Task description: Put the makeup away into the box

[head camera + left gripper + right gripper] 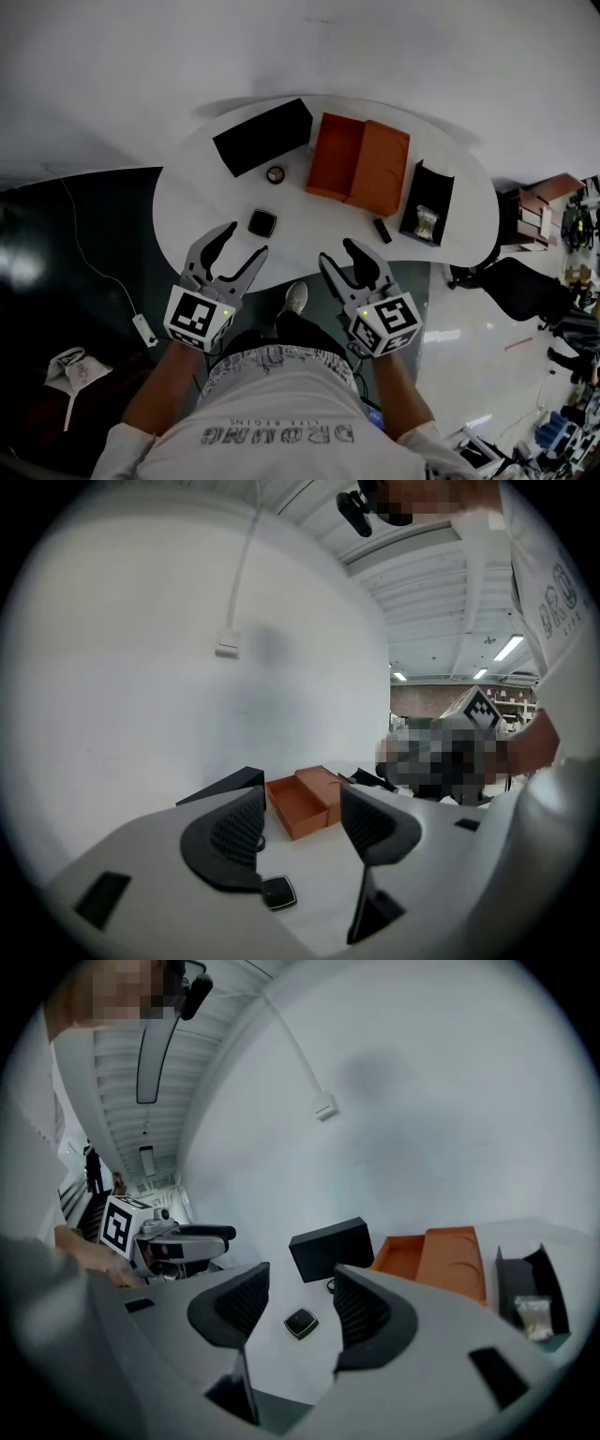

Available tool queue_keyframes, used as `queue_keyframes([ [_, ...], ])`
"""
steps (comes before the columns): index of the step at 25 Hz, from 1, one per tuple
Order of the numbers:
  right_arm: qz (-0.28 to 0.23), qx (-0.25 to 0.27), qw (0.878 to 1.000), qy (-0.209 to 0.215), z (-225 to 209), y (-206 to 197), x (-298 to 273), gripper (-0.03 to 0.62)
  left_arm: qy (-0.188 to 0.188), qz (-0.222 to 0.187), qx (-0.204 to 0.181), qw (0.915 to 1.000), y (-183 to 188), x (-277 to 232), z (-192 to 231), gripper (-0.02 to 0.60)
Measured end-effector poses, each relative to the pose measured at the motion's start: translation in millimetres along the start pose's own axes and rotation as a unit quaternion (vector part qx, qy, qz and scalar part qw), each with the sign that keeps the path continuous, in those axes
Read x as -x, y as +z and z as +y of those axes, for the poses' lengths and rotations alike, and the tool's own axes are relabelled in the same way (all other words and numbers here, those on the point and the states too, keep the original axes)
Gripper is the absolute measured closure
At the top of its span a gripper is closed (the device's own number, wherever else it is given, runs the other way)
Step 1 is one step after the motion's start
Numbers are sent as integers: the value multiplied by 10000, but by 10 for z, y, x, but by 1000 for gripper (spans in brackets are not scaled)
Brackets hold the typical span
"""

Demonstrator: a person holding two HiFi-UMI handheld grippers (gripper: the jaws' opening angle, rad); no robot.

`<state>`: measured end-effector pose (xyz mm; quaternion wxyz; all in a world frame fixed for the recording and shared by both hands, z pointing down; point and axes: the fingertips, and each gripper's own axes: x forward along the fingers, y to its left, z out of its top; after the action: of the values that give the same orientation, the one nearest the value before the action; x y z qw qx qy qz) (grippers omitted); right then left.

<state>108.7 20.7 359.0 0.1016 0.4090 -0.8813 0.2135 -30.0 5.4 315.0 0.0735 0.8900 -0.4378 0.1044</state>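
I am holding my left gripper (246,240) and right gripper (337,251) over the near edge of the white table (187,202), both with jaws apart and gripping nothing. The square black compact (262,223) is lying just beyond the left gripper. The round compact (276,174) is sitting between the black case (263,137) and the open orange box (359,164). A small dark tube (382,230) is lying near that box.

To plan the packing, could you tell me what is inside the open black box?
The black box holds one small pale packet at its near end. The rest of its inside is too dark to tell.
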Motion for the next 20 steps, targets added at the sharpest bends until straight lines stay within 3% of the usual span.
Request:
queue_keyframes([
  [20,100,40,9999,9,-303,151,-296,365,44,81,101,9999,-22,-322,219,311],
])
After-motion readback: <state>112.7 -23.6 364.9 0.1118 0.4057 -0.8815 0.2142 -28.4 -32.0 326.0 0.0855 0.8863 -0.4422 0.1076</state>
